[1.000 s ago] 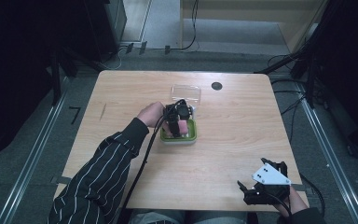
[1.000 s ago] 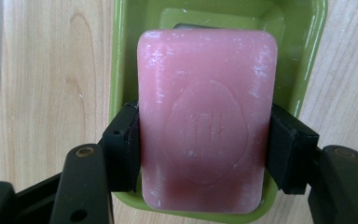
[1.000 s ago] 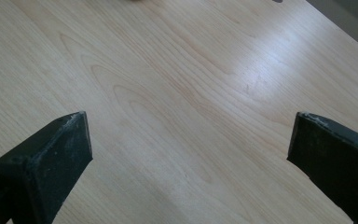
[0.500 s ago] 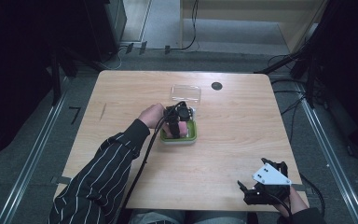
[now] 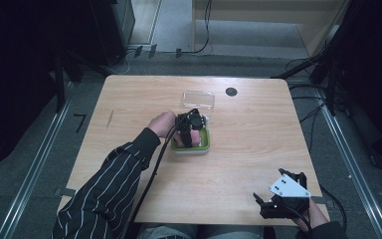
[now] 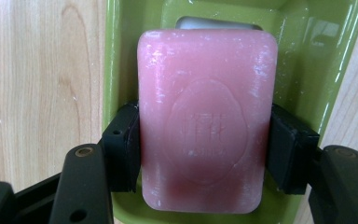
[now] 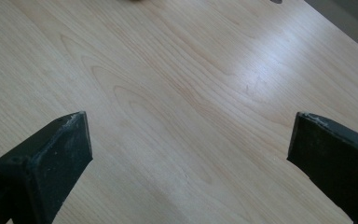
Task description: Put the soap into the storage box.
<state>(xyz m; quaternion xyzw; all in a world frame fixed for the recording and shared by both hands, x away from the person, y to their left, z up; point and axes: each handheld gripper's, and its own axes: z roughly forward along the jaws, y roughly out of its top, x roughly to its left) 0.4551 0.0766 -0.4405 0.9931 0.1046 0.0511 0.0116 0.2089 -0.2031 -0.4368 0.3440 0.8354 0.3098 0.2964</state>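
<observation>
A pink bar of soap [image 6: 207,126] lies in a green soap dish [image 6: 317,56], which sits mid-table in the high view as the green dish [image 5: 203,146]. My left gripper [image 6: 205,149] is shut on the soap, its black pads pressing on both long sides. From above, the left gripper [image 5: 189,130] points down into the dish, with the soap [image 5: 194,138] partly hidden under it. My right gripper [image 5: 281,201] rests at the table's near right corner. In its own view the right gripper [image 7: 191,149] stands open over bare wood with nothing between its jaws.
A clear plastic lid [image 5: 198,99] lies on the table just beyond the dish. A small dark round hole [image 5: 231,91] sits near the far edge. The wooden table [image 5: 258,139] is surrounded by dark floor, rails and cables.
</observation>
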